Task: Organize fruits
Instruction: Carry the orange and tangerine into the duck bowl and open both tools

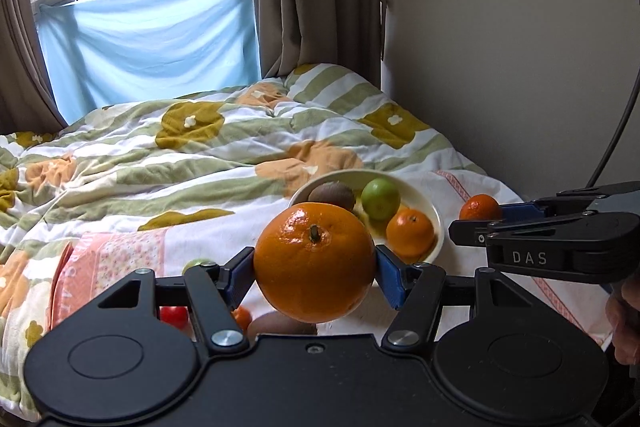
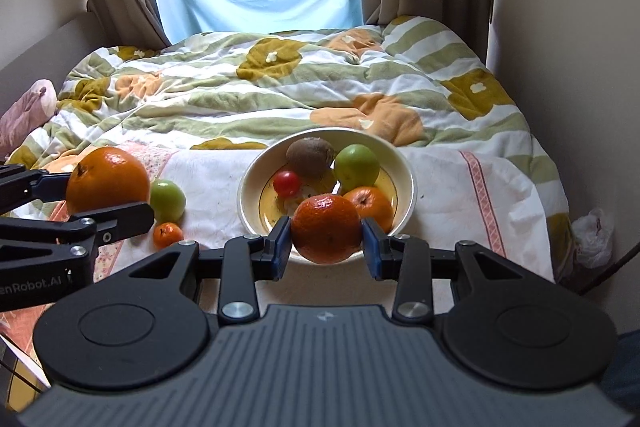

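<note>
My left gripper (image 1: 315, 267) is shut on a large orange (image 1: 315, 262), held above the bed left of the cream bowl (image 1: 434, 215); it also shows in the right wrist view (image 2: 107, 180). My right gripper (image 2: 326, 241) is shut on a tangerine (image 2: 326, 228) just above the bowl's near rim (image 2: 408, 163). The bowl holds a kiwi (image 2: 311, 157), a green apple (image 2: 356, 166), a cherry tomato (image 2: 287, 183) and an orange fruit (image 2: 370, 207).
A green apple (image 2: 168, 201) and a small tangerine (image 2: 168, 235) lie on the sheet left of the bowl. A rumpled floral quilt (image 2: 280, 87) covers the bed behind. The wall (image 2: 560, 27) is on the right, and a plastic bag (image 2: 592, 235) lies by the bed's right edge.
</note>
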